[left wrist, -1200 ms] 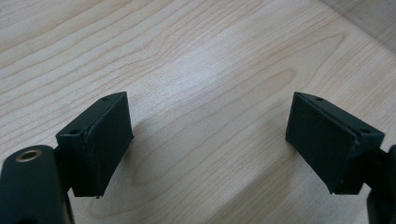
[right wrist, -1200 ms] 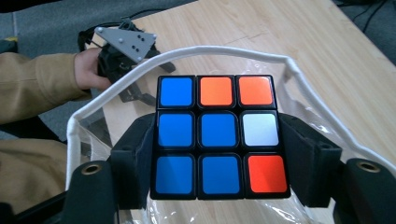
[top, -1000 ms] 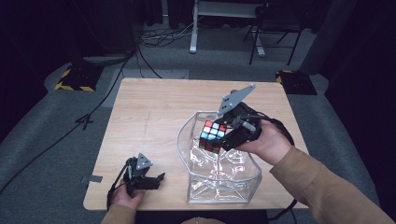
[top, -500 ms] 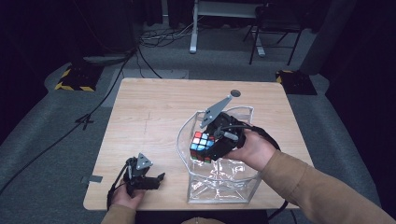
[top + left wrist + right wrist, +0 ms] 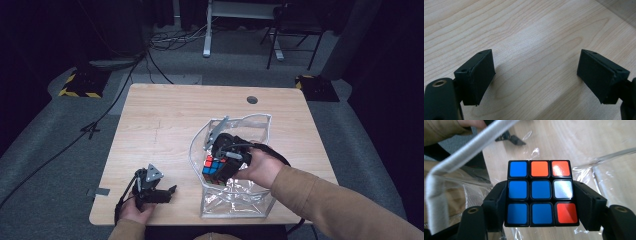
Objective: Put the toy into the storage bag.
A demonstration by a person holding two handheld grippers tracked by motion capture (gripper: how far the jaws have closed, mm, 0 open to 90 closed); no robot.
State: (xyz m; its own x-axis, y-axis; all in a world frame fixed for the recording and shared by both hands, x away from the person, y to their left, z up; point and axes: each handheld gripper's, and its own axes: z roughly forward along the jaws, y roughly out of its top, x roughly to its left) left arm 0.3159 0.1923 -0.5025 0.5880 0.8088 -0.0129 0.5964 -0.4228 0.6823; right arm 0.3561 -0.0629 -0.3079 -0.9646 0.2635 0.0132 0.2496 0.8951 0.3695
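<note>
We see a wooden table (image 5: 165,130) bearing a clear bag (image 5: 260,200) with its mouth open. Our right gripper (image 5: 216,172) sits inside that mouth, its jaws clamped on opposite sides of a cube (image 5: 212,167), held above the bag's floor. Our left gripper (image 5: 167,192) rests near the table's front edge, jaws wide apart, holding nothing.

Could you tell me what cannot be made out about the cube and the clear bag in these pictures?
- Puzzle cube: its side faces are covered by the right hand-held gripper in the right gripper view; in the high view it is too small to read.
- Clear bag: its floor is lost in glare and creases in the high view, so whether the cube touches it is unclear.
- Table: cut off by the frame edges in the left gripper view.
</note>
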